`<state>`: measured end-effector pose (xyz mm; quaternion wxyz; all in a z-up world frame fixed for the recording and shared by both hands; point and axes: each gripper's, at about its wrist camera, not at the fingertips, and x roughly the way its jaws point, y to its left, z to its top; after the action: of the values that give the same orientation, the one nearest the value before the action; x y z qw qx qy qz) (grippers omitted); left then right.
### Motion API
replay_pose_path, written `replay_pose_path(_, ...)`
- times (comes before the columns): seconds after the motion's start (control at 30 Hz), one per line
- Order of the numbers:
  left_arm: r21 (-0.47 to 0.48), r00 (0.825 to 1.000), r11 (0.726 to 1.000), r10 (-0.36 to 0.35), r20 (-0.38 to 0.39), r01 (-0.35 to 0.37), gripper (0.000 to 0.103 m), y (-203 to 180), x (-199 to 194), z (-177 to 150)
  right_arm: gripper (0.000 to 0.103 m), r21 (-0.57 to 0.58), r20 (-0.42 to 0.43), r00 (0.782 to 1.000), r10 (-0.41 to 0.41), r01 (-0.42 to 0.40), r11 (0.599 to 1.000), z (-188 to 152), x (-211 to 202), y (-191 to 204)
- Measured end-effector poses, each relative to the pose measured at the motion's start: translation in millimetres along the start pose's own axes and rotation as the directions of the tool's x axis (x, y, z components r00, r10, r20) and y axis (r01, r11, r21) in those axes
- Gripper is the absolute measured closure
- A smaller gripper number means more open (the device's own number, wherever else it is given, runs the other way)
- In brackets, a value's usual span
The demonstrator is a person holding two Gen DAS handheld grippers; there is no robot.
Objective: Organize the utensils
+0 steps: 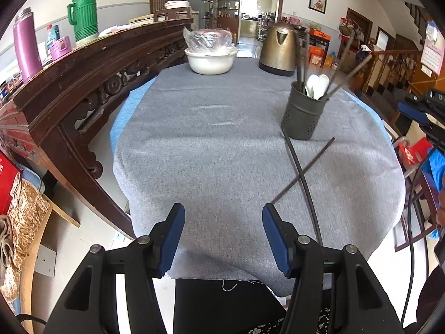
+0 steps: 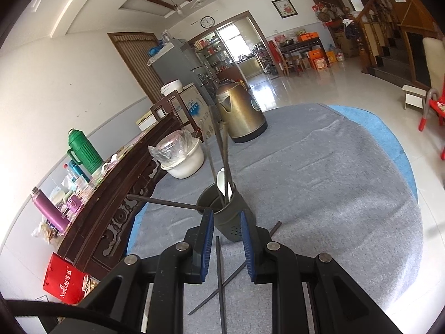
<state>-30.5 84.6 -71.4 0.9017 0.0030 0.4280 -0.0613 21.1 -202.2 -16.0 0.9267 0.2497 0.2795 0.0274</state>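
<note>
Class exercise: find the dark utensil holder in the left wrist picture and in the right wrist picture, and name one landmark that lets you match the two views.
Left wrist view: the utensil holder stands right of centre on the grey cloth, beyond two crossed chopsticks.
Right wrist view: it stands at centre, just past the right gripper fingertips.
Shared landmark: the bronze kettle, behind the holder in both.

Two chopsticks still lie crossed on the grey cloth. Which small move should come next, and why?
Probably lower the right gripper onto the nearer chopstick and close. Its jaws stand apart with nothing between them, above the crossed pair in front of the utensil holder. The left gripper is open over bare cloth.
</note>
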Motion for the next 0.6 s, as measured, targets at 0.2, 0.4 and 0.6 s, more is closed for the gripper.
replay_pose_path(0.2, 0.025, 1.0, 1.0, -0.009, -0.015, 0.009, 0.044, -8.4, 4.0, -3.1, 0.081, 0.017, -0.016, 1.0, -0.007, 0.007, 1.0, -2.1, 2.3, -9.2)
replay_pose_path(0.4, 0.026, 1.0, 1.0, -0.01, -0.011, 0.01, 0.044, -6.8, 5.8, 2.1, 0.081, 0.049, -0.09, 0.996, -0.005, 0.009, 0.999, -7.1, 19.8, -19.5)
replay_pose_path(0.6, 0.003, 1.0, 1.0, -0.021, -0.023, 0.021, 0.044, -3.4, 15.4, 5.0, 0.081, 0.11, -0.175, 0.985, 0.004, 0.015, 0.994, -18.4, 49.1, -36.6)
